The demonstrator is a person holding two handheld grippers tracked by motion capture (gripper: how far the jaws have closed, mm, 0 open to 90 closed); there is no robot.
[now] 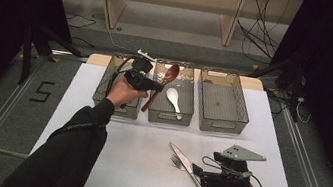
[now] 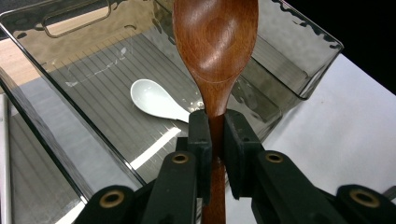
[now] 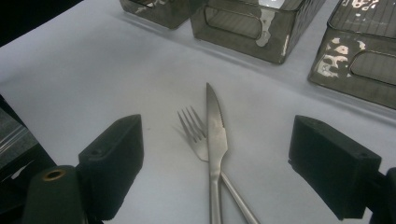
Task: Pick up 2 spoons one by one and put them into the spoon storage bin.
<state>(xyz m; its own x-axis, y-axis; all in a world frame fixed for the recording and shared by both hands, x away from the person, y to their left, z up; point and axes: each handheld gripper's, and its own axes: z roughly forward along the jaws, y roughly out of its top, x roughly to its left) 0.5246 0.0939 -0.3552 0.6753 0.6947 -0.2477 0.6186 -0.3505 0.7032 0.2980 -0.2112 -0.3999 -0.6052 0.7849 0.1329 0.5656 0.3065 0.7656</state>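
The left hand-held gripper (image 1: pixel 155 85) is up over the bins at the far side of the surface (image 1: pixel 134 159), its jaws clamped narrow on the neck of a wooden spoon (image 2: pixel 215 51). In the left gripper view the pads pinch the handle just below the bowl, and the bowl stands straight up from the jaws. From the high view the spoon hangs tilted above the middle bin (image 1: pixel 169 115), bowl toward the far end, handle slanting down toward the bin's left wall. Whether it touches that wall is hard to tell.

Down inside that middle bin lies a white spoon (image 2: pixel 156 101), flat on the ribbed floor, apart from the wooden one. The left bin (image 1: pixel 104 89) sits partly behind the person's hand, and the right bin (image 1: pixel 223 102) stands just beside the middle one.

Over on the near right, the right hand-held gripper (image 1: pixel 195 170) rests low by the surface's edge, jaws spread wide with nothing between the pads. Right ahead of it, a knife (image 3: pixel 215 135) lies across a fork (image 3: pixel 194 133); the two cross at the handles and touch, blade and tines pointing toward the bins. Both lie flat on the white surface, well apart from the bins.
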